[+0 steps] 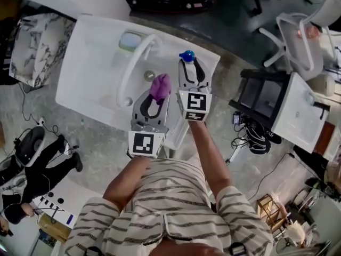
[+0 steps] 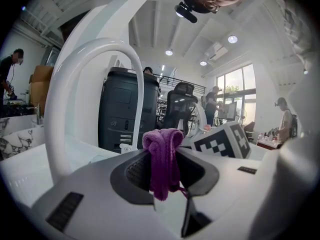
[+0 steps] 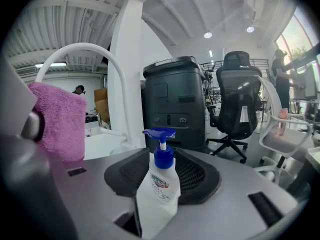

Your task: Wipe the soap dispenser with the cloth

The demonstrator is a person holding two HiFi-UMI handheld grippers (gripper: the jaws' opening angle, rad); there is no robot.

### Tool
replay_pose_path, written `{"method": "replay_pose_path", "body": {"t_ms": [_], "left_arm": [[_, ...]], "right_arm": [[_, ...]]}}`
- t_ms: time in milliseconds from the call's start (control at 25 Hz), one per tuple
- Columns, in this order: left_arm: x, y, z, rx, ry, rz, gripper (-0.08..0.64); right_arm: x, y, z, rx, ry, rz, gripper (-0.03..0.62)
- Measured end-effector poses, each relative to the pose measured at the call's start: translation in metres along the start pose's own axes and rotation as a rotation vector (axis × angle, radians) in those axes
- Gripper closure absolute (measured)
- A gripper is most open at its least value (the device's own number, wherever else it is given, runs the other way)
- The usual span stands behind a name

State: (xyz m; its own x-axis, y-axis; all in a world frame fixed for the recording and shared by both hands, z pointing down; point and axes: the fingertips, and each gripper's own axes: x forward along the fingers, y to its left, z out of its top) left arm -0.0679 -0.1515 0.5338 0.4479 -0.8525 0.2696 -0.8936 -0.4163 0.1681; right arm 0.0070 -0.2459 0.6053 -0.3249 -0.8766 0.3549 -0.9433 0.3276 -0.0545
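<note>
Below our striped shirt, our left gripper pinches the bunched purple cloth, held at the tips ready for wiping. Rightward, our right gripper has its jaws spread around the soap dispenser at the far right rim of the sink, probably to guard it upright.

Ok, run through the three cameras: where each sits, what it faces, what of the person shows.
Head view: on the person's head, steeply down at the sink; forearms, striped shirt, left gripper and right gripper show.
Left gripper view: on that gripper, along its jaws, shut on the purple cloth.
Right gripper view: on that gripper, facing the soap dispenser between its open jaws.
Both gripper views share the white faucet and office chair.
</note>
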Motion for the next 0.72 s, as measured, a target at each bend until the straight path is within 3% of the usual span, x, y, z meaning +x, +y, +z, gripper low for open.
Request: {"method": "replay_pose_path", "body": {"t_ms": [400, 720], "left_arm": [[-0.001, 0.007, 0.001, 0.017, 0.007, 0.016, 0.443], [-0.001, 0.006, -0.001, 0.007, 0.013, 0.012, 0.443]], "right_arm": [[0.019, -0.003, 0.001, 0.006, -0.001, -0.025, 0.468], [0.02, -0.005, 0.001, 0.004, 0.006, -0.004, 0.454]]}}
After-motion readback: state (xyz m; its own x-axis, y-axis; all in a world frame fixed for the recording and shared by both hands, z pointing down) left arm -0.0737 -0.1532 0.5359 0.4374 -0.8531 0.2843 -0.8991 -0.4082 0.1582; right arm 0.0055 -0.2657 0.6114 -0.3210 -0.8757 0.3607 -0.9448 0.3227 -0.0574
